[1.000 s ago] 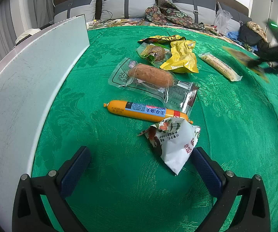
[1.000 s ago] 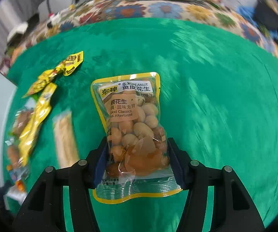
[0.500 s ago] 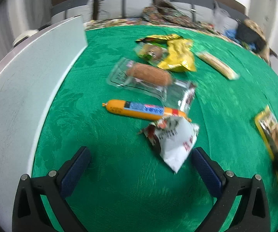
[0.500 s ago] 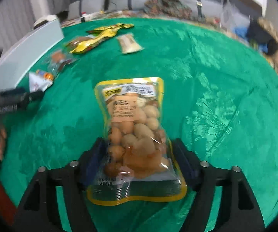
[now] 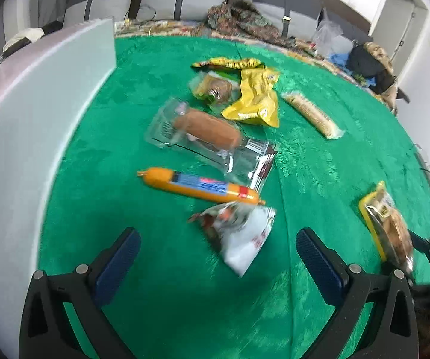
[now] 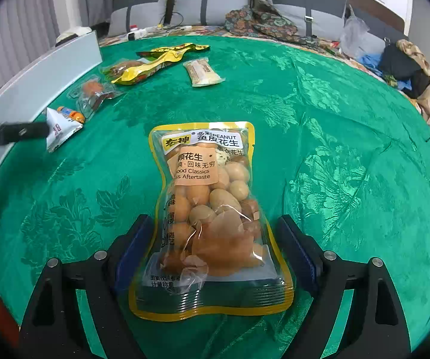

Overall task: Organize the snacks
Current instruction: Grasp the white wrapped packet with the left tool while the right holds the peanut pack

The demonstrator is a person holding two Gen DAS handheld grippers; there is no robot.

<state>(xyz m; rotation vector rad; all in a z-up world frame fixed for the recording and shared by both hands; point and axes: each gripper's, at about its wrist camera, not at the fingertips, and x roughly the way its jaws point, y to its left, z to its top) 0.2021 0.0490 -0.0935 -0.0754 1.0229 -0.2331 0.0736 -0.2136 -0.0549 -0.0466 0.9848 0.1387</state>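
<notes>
Green damask cloth covers the table, and the snacks lie spread across it. At the right gripper the jaws have just been opening, and they now stand apart on either side of the peanut bag, a clear pouch with a yellow border that lies flat on the cloth between the blue pads (a thin gap shows on each side, so the pads no longer press on it). In the left wrist view the same bag appears at the far right edge of the cloth, well apart from the other snacks. The left gripper hangs above the cloth with its jaws wide, having just closed a little, and nothing is pinched between them; the lower corner of a small white packet reaches into the space between the fingers. Just beyond that packet lies an orange sausage stick, then a clear wrapper with a brown bun in it, and farther back a crumpled yellow bag beside a small clear pack and a long pale bar off to the right. A white board stands along the left edge of the cloth. Grey cushions line the wall behind.
</notes>
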